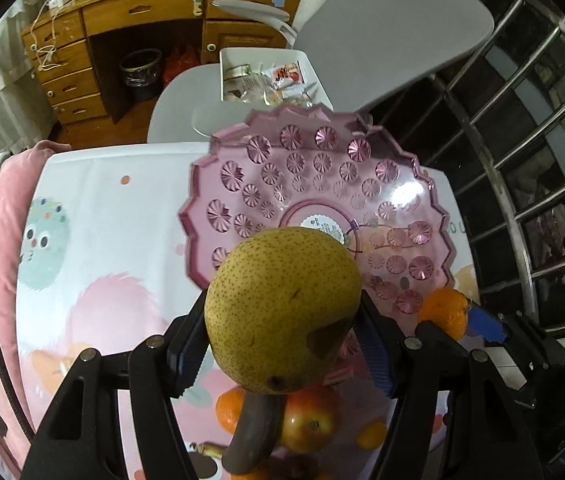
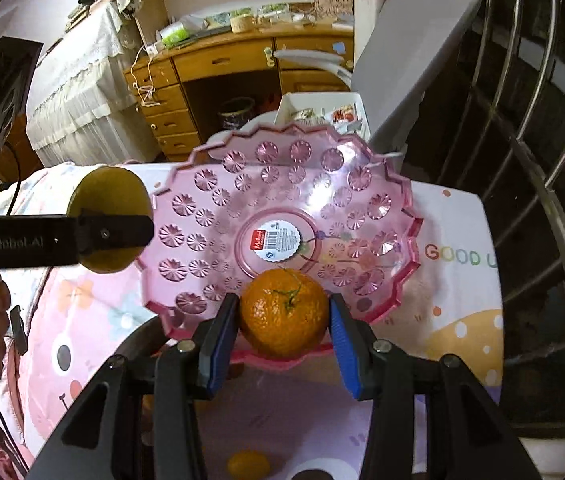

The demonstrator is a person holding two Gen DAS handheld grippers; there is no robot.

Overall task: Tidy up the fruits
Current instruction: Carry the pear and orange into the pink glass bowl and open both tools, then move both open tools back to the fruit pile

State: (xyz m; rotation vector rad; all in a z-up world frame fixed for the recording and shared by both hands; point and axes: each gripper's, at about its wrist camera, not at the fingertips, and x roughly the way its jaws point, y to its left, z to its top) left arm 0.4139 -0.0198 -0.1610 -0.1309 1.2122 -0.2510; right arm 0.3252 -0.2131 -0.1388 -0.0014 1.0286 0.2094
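My left gripper (image 1: 282, 336) has its blue-padded jaws clamped on a speckled yellow-green pear (image 1: 282, 308), which it holds up in the air near the left rim of a pink, see-through plastic fruit bowl (image 1: 242, 184). The pear has a dark brown bruise low on its right side. My right gripper (image 2: 284, 322) has its jaws pressed against both sides of an orange mandarin (image 2: 284, 314) with a small green stem, and holds it over the near rim of the same bowl. The bowl has a scalloped rim, a pattern of round starbursts, and a white and red price sticker (image 2: 276, 239) in its middle. It stands on a bed cover (image 1: 122, 240) printed with pastel cartoon figures.

Below the pear, on the cover, I see more fruit in a loose group: a red apple (image 1: 310, 420), a dark overripe banana (image 1: 254, 436), another orange (image 1: 228, 408) and a small kumquat (image 1: 370, 435). Behind the bed stand a grey chair (image 1: 382, 32) and a wooden desk (image 1: 122, 20).
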